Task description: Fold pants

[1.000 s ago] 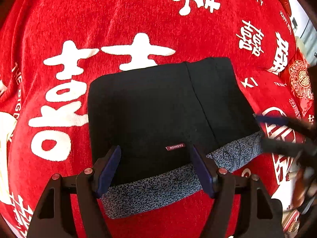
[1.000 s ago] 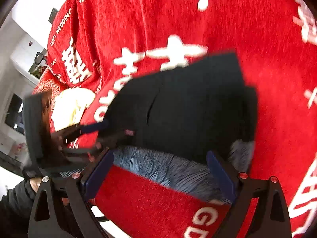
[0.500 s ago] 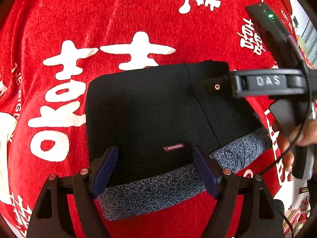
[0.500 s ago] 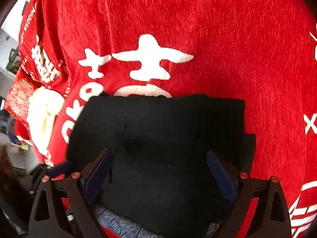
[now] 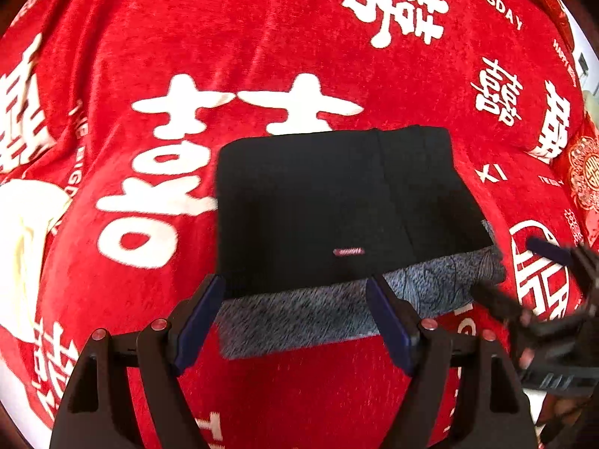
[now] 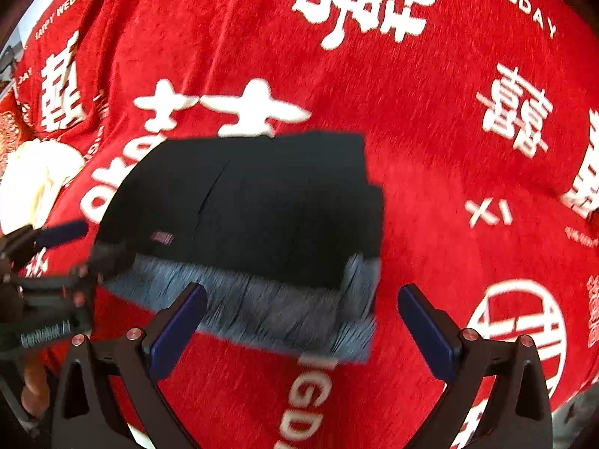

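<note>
**Pants folded into a block; both tongs free and spread**

The left gripper (image 5: 295,314) hangs with its blue pads wide apart and nothing between them, just short of the near edge of the pants (image 5: 329,205). The right gripper (image 6: 303,321) is likewise spread and empty, poised off the same near edge but toward the bundle's right-hand corner. Each tool shows at the side of the other's view, both blurred, so both are probably moving.

The pants lie as a compact black rectangle on the red blanket (image 5: 262,56), with a strip of grey speckled lining (image 5: 299,314) showing along the near edge. A small pink label (image 5: 348,251) sits on the top layer near that edge, and a seam runs from the far edge toward the near one. The far edge of the bundle meets the large white character printed on the blanket. A cream-coloured item (image 6: 33,183) lies well to the left of the pants.

By my reading the folding is finished or nearly so. If anything is left, it is tidying: the lining strip pokes out unevenly at the right corner, so a next move would call for a light pinch there to tuck it under, without dragging the stacked layers.
</note>
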{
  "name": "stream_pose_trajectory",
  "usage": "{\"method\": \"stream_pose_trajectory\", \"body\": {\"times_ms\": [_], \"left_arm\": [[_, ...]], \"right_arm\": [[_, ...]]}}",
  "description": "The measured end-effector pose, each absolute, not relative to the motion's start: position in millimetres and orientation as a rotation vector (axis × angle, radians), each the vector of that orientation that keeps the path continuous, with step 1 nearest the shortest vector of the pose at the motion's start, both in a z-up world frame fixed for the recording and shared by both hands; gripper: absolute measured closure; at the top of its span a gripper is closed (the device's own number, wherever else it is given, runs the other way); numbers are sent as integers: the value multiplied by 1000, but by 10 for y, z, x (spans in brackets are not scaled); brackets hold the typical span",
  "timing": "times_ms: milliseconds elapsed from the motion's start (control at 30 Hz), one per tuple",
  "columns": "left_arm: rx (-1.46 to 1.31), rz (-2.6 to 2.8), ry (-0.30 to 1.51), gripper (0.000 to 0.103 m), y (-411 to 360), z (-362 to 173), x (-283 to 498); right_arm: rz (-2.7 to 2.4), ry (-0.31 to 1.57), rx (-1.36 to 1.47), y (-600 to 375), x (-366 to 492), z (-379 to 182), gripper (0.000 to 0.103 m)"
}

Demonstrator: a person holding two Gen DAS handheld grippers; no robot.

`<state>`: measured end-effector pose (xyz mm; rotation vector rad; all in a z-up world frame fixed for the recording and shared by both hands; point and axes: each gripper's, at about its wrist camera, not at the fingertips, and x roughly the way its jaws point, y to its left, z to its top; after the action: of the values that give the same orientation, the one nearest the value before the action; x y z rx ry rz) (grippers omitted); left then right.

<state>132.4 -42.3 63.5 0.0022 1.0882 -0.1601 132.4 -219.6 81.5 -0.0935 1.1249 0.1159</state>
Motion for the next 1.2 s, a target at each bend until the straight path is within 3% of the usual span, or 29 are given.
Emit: {"method": "stream_pose_trajectory", "body": {"times_ms": [1200], "left_arm": [[-10,-132,1086,21,-457,817,970]], "right_arm": [[105,1132,-128,-1993,1008,815,1]]}}
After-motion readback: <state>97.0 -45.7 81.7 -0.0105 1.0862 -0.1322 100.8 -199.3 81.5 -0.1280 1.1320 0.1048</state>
